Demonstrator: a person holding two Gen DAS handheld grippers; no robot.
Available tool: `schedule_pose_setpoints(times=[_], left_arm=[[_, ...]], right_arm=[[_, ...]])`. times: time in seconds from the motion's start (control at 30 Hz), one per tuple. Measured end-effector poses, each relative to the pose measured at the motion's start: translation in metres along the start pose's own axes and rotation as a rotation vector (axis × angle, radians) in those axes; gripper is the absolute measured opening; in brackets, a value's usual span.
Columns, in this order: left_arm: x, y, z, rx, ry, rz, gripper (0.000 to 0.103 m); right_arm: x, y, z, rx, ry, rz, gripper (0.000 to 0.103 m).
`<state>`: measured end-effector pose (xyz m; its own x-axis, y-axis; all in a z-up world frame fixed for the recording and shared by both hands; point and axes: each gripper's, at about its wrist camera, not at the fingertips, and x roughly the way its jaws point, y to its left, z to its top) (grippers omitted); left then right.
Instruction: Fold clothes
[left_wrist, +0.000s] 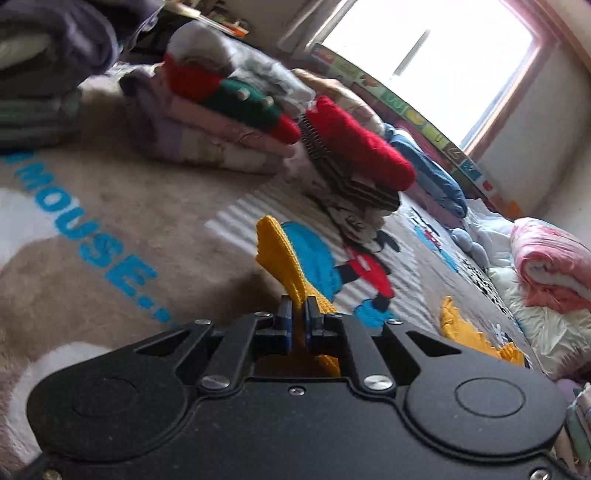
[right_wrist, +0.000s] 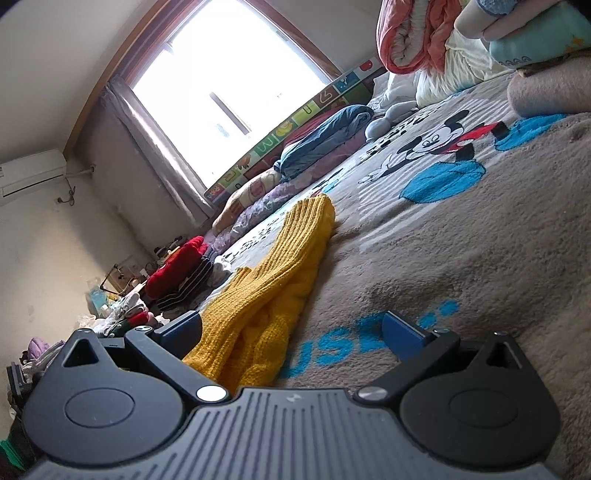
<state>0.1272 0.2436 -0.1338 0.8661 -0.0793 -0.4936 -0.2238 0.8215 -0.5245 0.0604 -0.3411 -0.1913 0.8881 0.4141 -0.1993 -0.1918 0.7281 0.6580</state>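
Sweater: yellow sweater (right_wrist: 258, 295) on bed (right_wrist: 480, 240), between right jaws
Left gripper (left_wrist: 298, 321): clamped on sweater
Right gripper (right_wrist: 291, 332): jaws wide apart

Ribbed knit yellow sweater (right_wrist: 266, 280), fuzzy blanket (right_wrist: 461, 229)

- Sweater (right_wrist: 266, 295): mustard yellow, cable and rib knit.
- Blanket (right_wrist: 461, 258) on bed: taupe w/ bright blue letters, cartoon mouse print in red, black, white.
- Folded stack (left_wrist: 354, 155): red top over black-white stripes.
- Tongs (left_wrist: 299, 317) (right_wrist: 291, 328): black w/ blue pads.
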Motion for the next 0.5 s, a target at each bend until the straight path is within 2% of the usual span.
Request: schedule_pose_setpoints(times=[0.13, 0.17, 0.37, 0.5], left_arm=[[0.011, 0.014, -0.006, -0.051, 0.051, 0.052, 0.006], [0.012, 0.018, -0.008, -0.074, 0.056, 0.052, 0.01], [0.004, 0.03, -0.007, -0.189, 0.036, 0.062, 0.013], [-0.004, 0.034, -0.005, -0.252, 0.011, 0.071, 0.01]], right_arm=[[0.0, 0.001, -0.001, -0.001, 0.001, -0.002, 0.103], [0.0, 0.001, -0.001, -0.002, 0.002, -0.002, 0.103], [0.001, 0.003, -0.001, -0.009, 0.012, -0.013, 0.103], [0.002, 0.007, 0.0, -0.021, 0.028, -0.035, 0.103]])
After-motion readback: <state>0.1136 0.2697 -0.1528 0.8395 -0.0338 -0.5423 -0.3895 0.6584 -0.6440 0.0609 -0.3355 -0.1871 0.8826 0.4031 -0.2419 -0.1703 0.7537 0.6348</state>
